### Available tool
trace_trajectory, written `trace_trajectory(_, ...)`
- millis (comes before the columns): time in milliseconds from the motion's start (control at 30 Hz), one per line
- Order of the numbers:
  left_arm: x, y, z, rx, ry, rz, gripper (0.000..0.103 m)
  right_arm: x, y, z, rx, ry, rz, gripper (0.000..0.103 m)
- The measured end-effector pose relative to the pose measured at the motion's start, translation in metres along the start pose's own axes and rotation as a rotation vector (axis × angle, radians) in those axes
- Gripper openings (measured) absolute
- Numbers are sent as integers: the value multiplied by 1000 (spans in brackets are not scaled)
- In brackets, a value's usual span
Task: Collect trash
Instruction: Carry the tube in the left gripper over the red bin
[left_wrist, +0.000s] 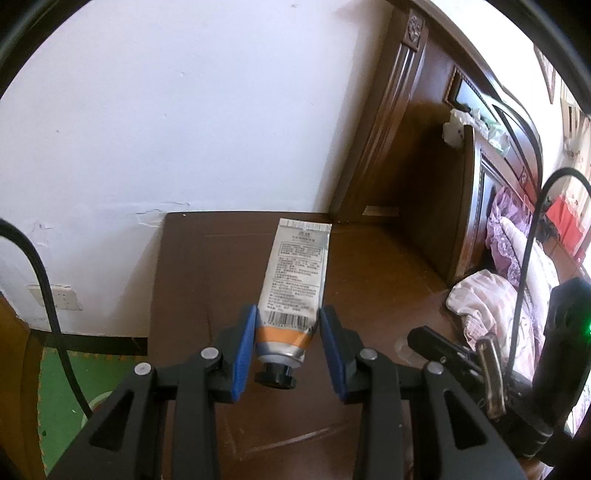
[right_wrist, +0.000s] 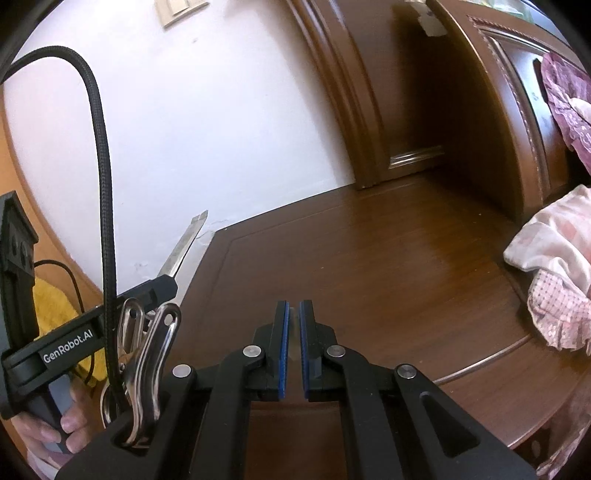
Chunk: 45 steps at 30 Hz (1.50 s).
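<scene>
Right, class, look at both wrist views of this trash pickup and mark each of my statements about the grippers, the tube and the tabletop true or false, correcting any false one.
1. The left gripper holds a tube between its blue pads. True.
2. The tube's black cap points away from the camera. False: the cap points toward the camera and the flat crimped end points away.
3. The right gripper stands wide open. False: its pads are nearly together, with something thin and pale between them.
4. Pink patterned cloth lies at the right edge of the wooden tabletop. True.
</scene>
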<state>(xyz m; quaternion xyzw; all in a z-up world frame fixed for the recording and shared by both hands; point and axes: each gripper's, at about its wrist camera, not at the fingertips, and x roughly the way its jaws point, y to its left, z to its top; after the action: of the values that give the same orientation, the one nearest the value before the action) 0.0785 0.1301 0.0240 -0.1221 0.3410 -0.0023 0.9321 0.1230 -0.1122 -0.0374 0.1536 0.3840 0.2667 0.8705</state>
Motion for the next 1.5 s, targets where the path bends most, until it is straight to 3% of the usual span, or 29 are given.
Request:
trace_trajectory(333, -27, 18, -7, -26, -39, 26, 36, -2, 21, -8, -48, 1, 43, 7)
trace_trajectory(800, -70, 68, -26, -96, -86, 141, 36, 0, 59, -27, -135, 18, 135, 7)
trace_trajectory(1500, -89, 139, -90, -209, -18, 244, 36, 4, 130, -70, -286, 56, 245, 7)
